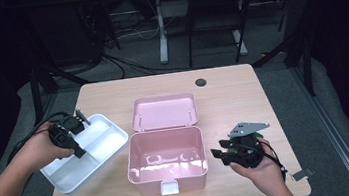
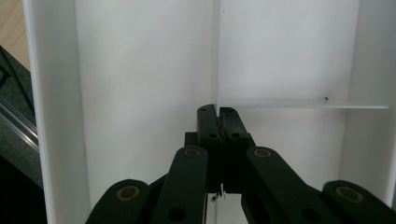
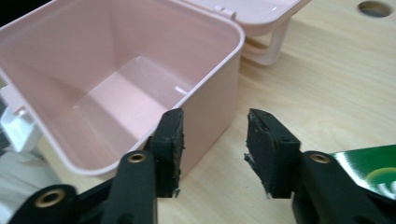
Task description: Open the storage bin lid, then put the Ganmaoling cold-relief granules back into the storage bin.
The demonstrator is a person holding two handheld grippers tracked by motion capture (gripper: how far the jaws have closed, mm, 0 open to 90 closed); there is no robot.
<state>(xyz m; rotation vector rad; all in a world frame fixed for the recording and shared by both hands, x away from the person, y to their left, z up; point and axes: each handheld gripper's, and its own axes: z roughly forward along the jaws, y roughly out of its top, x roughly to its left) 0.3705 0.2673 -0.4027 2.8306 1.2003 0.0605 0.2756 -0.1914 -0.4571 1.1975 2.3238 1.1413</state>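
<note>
White divided tray insert (image 1: 98, 143) pinched by its thin partition, left of pink box (image 1: 166, 160).
Left gripper (image 2: 218, 122) clamped on the partition; tray judged light, stiff, slick. Right gripper (image 3: 214, 145) held apart beside the box.

High view: fixed overhead, facing forward and down across the pale wooden counter (image 1: 242, 94). Left gripper view: very close, looking into the white divided plastic tray (image 2: 140, 70), seen at centre left from above (image 1: 71, 178). Right gripper view: low and near, facing the open pink plastic box (image 3: 205, 60), frame centre overhead (image 1: 168, 174).
</note>
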